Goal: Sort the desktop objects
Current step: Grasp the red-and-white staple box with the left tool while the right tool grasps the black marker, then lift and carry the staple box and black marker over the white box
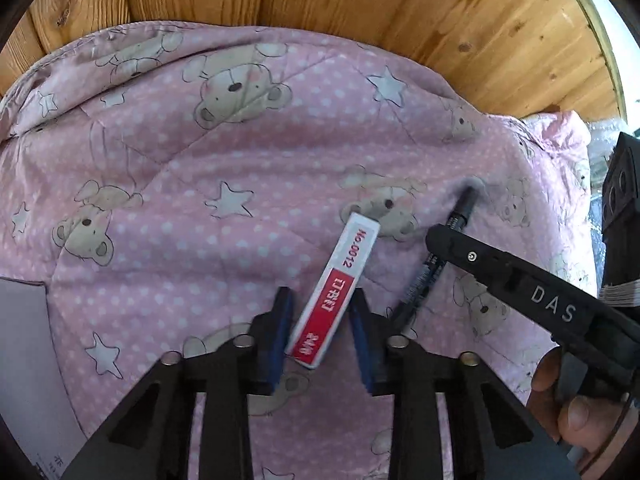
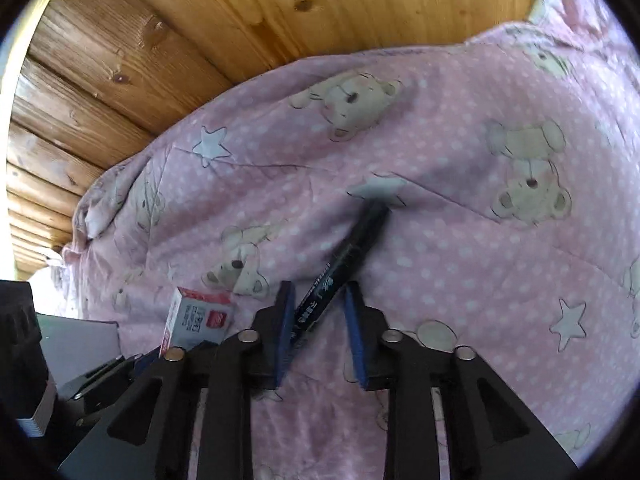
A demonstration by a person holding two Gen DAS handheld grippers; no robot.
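Blue pads wide apart on your left gripper [image 1: 322, 312], straddling the staple box [image 1: 334, 292] untouched on the pink quilt [image 1: 200, 152]; your right gripper [image 2: 318, 306], equally open, brackets the black pen [image 2: 340, 264].

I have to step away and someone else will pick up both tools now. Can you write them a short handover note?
Left tool: open, its pads either side of the red and white staple box, not closed on it.
Right tool: open, straddling the black marker, no grip yet.
Both items lie on the pink bear-print quilt, close beside each other, the marker to the right of the box.
A grey sheet sits at the left edge.
Done: both tools lined up.
Left: close on each item, lift and sort them; no destination is in view.
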